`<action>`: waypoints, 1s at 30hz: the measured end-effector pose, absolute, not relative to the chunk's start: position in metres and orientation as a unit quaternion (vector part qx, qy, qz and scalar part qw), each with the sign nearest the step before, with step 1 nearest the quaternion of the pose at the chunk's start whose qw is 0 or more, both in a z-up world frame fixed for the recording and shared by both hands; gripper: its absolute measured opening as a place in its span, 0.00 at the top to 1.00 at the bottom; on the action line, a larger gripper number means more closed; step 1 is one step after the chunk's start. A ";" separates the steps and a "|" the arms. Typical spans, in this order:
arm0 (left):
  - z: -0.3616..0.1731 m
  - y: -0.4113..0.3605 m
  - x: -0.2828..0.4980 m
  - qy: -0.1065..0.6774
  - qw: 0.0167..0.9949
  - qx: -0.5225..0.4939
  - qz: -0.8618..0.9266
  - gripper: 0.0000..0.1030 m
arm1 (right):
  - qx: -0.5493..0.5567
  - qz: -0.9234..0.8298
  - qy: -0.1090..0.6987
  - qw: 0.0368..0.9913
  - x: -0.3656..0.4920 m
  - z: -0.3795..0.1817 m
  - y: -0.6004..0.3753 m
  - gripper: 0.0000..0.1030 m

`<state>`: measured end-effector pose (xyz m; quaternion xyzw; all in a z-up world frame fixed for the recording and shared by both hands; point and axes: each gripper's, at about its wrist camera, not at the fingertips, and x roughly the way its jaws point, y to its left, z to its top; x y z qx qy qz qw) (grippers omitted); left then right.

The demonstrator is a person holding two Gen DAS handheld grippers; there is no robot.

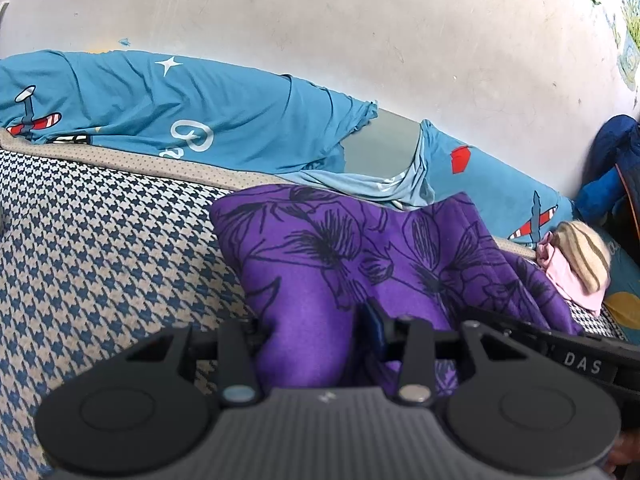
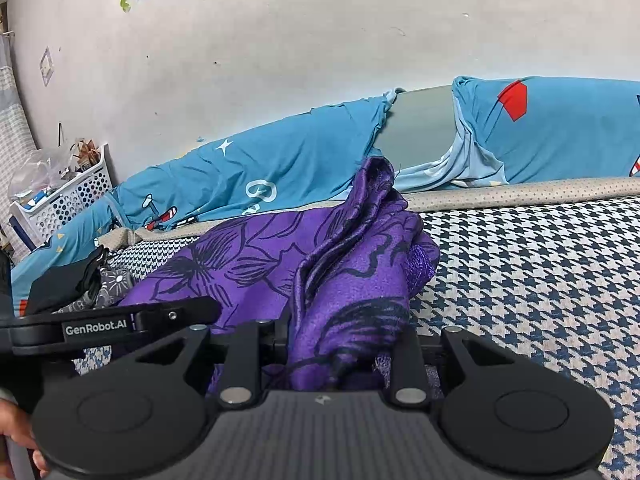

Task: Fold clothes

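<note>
Both the left gripper (image 1: 316,336) and right gripper (image 2: 332,344) seem clamped, jaws nearly closed, on the purple garment (image 1: 360,248), holding it taut over the houndstooth bed (image 1: 100,240) for folding

A white perforated basket (image 2: 66,196) stands at the bed's far left corner; blue printed bedding (image 2: 248,168) lines its back edge.

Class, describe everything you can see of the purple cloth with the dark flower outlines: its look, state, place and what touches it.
The purple cloth with dark flower outlines looks smooth and slightly shiny, printed with large line-drawn blossoms. It lies bunched and creased on the blue-and-white houndstooth bed cover, unfolded, in front of the blue printed pillows. The left gripper and the right gripper each pinch a gathered fold, lifting it into ridges.
</note>
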<state>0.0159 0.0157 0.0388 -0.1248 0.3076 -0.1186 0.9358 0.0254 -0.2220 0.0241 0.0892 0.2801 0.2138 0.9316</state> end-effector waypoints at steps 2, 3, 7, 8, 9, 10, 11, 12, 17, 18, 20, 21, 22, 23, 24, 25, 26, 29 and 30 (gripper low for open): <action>0.038 0.014 0.016 0.307 0.936 -0.123 -0.120 0.64 | 0.090 0.212 0.279 0.932 0.024 0.024 -0.223 0.74; 0.038 0.013 0.016 0.307 0.936 -0.123 -0.120 0.64 | 0.091 0.211 0.279 0.932 0.024 0.025 -0.223 0.74; 0.037 0.010 0.017 0.307 0.936 -0.121 -0.123 0.64 | 0.093 0.211 0.277 0.933 0.021 0.025 -0.227 0.74; 0.036 0.009 0.017 0.308 0.936 -0.121 -0.124 0.64 | 0.094 0.210 0.276 0.933 0.020 0.025 -0.227 0.74; 0.036 0.007 0.017 0.308 0.936 -0.120 -0.125 0.64 | 0.094 0.209 0.276 0.933 0.019 0.025 -0.228 0.74; 0.036 0.006 0.016 0.308 0.935 -0.120 -0.126 0.64 | 0.094 0.208 0.276 0.934 0.018 0.025 -0.229 0.74; 0.036 0.005 0.016 0.308 0.935 -0.120 -0.126 0.64 | 0.094 0.207 0.276 0.934 0.018 0.025 -0.230 0.74; 0.036 0.004 0.016 0.309 0.935 -0.119 -0.128 0.64 | 0.095 0.206 0.276 0.934 0.017 0.025 -0.231 0.74; 0.035 -0.003 0.017 0.310 0.934 -0.117 -0.132 0.64 | 0.096 0.202 0.276 0.935 0.016 0.024 -0.238 0.74; 0.035 -0.004 0.017 0.311 0.934 -0.117 -0.132 0.64 | 0.096 0.201 0.275 0.935 0.015 0.024 -0.239 0.74; 0.034 -0.006 0.017 0.312 0.934 -0.116 -0.133 0.64 | 0.096 0.200 0.275 0.935 0.015 0.024 -0.241 0.74; 0.034 -0.008 0.017 0.312 0.933 -0.116 -0.133 0.64 | 0.096 0.199 0.275 0.936 0.014 0.024 -0.242 0.74; 0.034 -0.009 0.018 0.313 0.933 -0.116 -0.134 0.64 | 0.096 0.199 0.276 0.936 0.015 0.024 -0.243 0.74; 0.033 -0.010 0.018 0.313 0.933 -0.115 -0.134 0.64 | 0.096 0.198 0.277 0.936 0.015 0.024 -0.243 0.74; 0.033 -0.011 0.018 0.314 0.933 -0.115 -0.135 0.64 | 0.096 0.197 0.277 0.936 0.015 0.024 -0.244 0.74; 0.032 -0.012 0.018 0.314 0.933 -0.115 -0.135 0.64 | 0.096 0.196 0.278 0.936 0.015 0.024 -0.245 0.74; 0.032 -0.013 0.019 0.314 0.933 -0.115 -0.135 0.64 | 0.096 0.195 0.278 0.936 0.015 0.023 -0.246 0.74; 0.031 -0.015 0.019 0.315 0.932 -0.115 -0.135 0.64 | 0.097 0.193 0.280 0.935 0.015 0.023 -0.247 0.74; 0.031 -0.015 0.020 0.316 0.932 -0.115 -0.136 0.64 | 0.098 0.193 0.280 0.935 0.015 0.023 -0.247 0.74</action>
